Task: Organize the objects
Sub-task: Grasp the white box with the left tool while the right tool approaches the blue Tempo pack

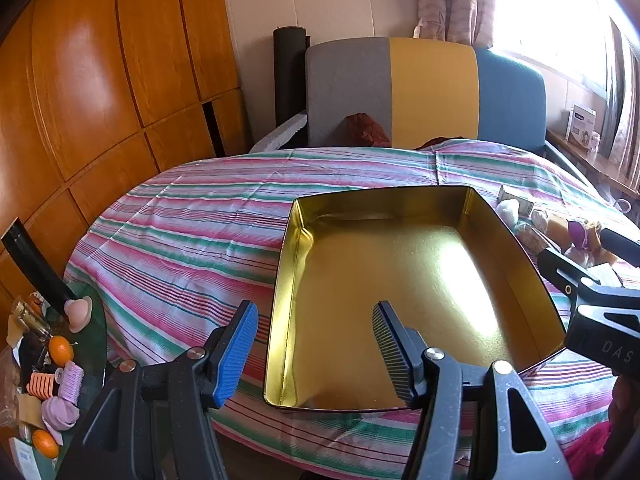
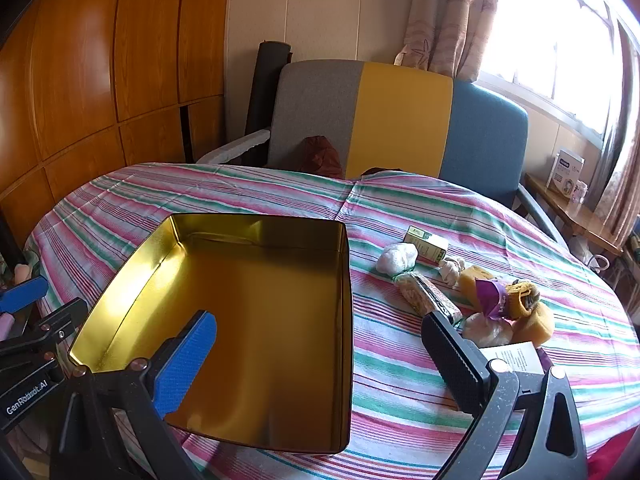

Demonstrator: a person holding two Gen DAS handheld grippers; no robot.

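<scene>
Left wrist view: the left gripper (image 1: 316,348) hovers with its fingers spread wide and holding nothing, the blue-padded finger (image 1: 236,354) over the striped tablecloth (image 1: 180,240) and the black ribbed finger (image 1: 394,354) over the near end of an open gold-lined tin (image 1: 400,280). The tin lies flat on the table with nothing inside. Past its right wall sits a cluster of small wrapped items (image 1: 556,228), and the right gripper's dark body (image 1: 600,312) enters from the right edge. At lower left, a glass side table (image 1: 94,344) carries oranges (image 1: 61,350), pink and purple hair rollers (image 1: 72,376) and other clutter. A grey, yellow and blue chair (image 1: 424,92) stands behind the table, beside wooden wardrobe panels (image 1: 100,80).

Right wrist view: the right gripper (image 2: 320,364) also stands wide and holds nothing, its blue finger (image 2: 186,364) above the tin's (image 2: 248,300) near floor, its black finger (image 2: 454,364) over the cloth just right of the tin. Beyond that finger, on the tablecloth (image 2: 400,360), lie a white crumpled wrapper (image 2: 396,258), a small green-and-white box (image 2: 426,244), a long snack packet (image 2: 424,298), a purple-wrapped item (image 2: 490,292), yellow sponge-like pieces (image 2: 534,320) and a white printed card (image 2: 516,356). The left gripper (image 2: 28,320) shows at the left edge. A curtained window (image 2: 540,40) glares at upper right
</scene>
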